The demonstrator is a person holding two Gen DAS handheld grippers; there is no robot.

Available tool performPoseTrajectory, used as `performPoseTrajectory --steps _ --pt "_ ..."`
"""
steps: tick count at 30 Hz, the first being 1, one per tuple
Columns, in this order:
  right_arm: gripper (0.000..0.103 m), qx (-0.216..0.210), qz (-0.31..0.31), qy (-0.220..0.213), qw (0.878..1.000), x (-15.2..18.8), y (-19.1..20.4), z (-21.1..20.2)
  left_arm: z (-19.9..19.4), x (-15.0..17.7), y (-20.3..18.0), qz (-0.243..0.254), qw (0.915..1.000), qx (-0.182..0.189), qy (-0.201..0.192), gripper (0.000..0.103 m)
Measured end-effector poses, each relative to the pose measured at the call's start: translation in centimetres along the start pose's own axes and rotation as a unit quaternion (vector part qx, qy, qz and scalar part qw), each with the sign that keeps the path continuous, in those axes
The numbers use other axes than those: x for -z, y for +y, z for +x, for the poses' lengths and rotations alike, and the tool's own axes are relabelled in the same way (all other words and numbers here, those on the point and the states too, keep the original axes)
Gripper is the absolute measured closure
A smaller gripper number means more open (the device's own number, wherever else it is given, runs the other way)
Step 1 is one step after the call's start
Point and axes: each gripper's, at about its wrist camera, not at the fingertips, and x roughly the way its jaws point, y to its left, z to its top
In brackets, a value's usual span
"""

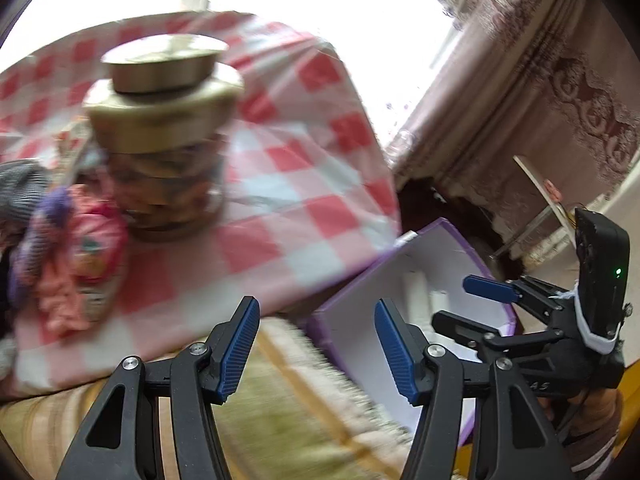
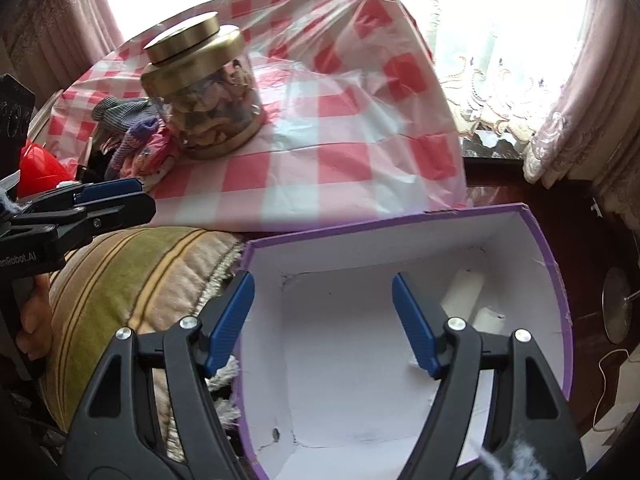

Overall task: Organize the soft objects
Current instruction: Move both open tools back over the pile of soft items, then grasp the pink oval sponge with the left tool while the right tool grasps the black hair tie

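Nothing is held between the spread jaws of the left gripper [image 1: 316,350] over the striped cushion [image 2: 132,276], soft garments [image 2: 132,136] are heaped beside a gold-lidded jar [image 2: 204,88] on the checked cloth [image 2: 352,152], and the empty, open-jawed right gripper [image 2: 323,326] is poised over the purple box [image 2: 536,240].

table [image 2: 340,176]: checked cloth | on it: jar [image 2: 204,92], soft clothes [image 2: 136,140]

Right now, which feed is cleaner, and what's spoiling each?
Right wrist view is cleaner: the jar and purple box are sharp, though the window blows out white. Left wrist view is motion-smeared across the jar and checked cloth, with the same glare up top; fisheye bends both.
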Motion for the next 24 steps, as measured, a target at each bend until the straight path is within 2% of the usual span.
performPoseTrajectory --steps 4,9,13,16,18,19,20,22,24 --pt "0.028 -0.022 -0.036 0.003 0.999 -0.9 3.9 0.7 -3.5 0.8 4.5 -0.025 0.9982 -0.044 -0.032 0.042" --pt "0.028 -0.047 -0.073 0.013 0.996 -2.2 8.1 1.5 -6.9 1.7 10.5 -0.083 0.9917 -0.073 -0.066 0.042" --pt "0.028 -0.058 -0.112 0.016 0.992 -3.3 11.4 2.2 -10.1 2.4 15.4 -0.134 0.9797 -0.112 -0.097 0.042" --pt "0.028 -0.073 -0.139 0.016 0.988 -4.2 14.1 2.8 -11.8 2.4 18.9 -0.162 0.9692 -0.151 -0.108 0.042" --pt "0.028 -0.085 -0.161 0.013 0.983 -4.8 16.1 3.2 -12.7 2.4 21.3 -0.188 0.9622 -0.162 -0.112 0.042" --pt "0.028 -0.091 -0.172 0.012 0.981 -5.0 17.1 3.5 -13.1 2.4 22.5 -0.202 0.9587 -0.166 -0.112 0.040" --pt "0.028 -0.095 -0.182 0.011 0.979 -5.3 18.0 3.7 -13.4 2.2 23.7 -0.214 0.9551 -0.172 -0.110 0.032" --pt "0.028 -0.105 -0.202 0.009 0.974 -5.8 19.9 4.2 -13.4 1.5 25.9 -0.233 0.9486 -0.192 -0.096 0.022" --pt "0.028 -0.119 -0.222 0.008 0.968 -6.1 21.8 4.6 -13.1 0.9 27.7 -0.248 0.9428 -0.206 -0.083 0.018"
